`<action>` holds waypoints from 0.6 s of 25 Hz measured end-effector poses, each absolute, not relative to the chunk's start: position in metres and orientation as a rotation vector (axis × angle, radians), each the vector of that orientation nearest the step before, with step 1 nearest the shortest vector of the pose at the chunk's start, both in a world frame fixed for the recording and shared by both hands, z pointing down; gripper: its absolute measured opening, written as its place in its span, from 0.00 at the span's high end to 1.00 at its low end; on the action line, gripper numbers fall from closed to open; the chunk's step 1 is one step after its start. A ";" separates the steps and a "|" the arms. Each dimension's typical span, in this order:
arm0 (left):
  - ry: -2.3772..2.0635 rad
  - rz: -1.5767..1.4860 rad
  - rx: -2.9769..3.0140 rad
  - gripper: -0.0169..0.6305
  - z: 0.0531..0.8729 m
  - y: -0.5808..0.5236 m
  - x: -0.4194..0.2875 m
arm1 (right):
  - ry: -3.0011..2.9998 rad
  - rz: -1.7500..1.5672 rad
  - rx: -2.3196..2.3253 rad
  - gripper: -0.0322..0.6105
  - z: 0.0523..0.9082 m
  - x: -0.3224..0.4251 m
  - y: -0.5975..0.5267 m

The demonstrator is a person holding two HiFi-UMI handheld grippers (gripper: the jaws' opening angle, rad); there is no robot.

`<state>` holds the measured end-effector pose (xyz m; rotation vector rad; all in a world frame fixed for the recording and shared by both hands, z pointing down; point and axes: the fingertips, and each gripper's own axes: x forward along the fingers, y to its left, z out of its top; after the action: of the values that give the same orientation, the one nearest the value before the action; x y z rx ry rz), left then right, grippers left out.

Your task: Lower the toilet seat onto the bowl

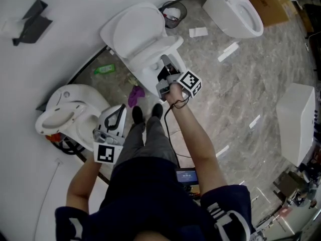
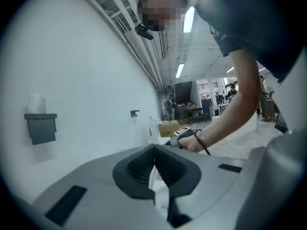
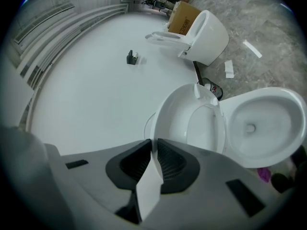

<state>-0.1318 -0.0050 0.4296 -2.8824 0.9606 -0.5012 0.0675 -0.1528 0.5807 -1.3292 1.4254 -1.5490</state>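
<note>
Left gripper view: my left gripper (image 2: 154, 147) jaws together, empty, parked at 8 o'clock, out of way, I judge. At 12 o'clock right gripper (image 3: 153, 143) clamped on rim of raised toilet seat (image 3: 175, 116); edge grip gives leverage to swing it down. Beyond, bowl (image 3: 288, 104) uncovered, nothing inside. At 1 o'clock bin (image 1: 181, 9) holds scraps.

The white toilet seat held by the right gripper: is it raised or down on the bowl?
Raised. The white toilet seat stands up off the open white ceramic bowl, with its rim clamped in the right gripper.
</note>
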 end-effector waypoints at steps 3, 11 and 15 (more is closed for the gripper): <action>0.971 -0.518 -2.885 0.94 0.435 -0.005 -0.137 | 1.428 -1.555 -1.347 0.85 0.584 0.071 -0.144; 0.936 -0.520 -2.890 0.94 0.442 -0.001 -0.129 | 1.409 -1.564 -1.384 0.86 0.596 0.085 -0.112; 0.912 -0.539 -2.900 0.94 0.448 0.002 -0.124 | 1.385 -1.569 -1.387 0.86 0.603 0.091 -0.097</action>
<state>-0.1240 0.0017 0.4478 -2.9004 0.9116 -0.5385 0.0910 -0.0974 0.6029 -1.3866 1.3848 -1.5687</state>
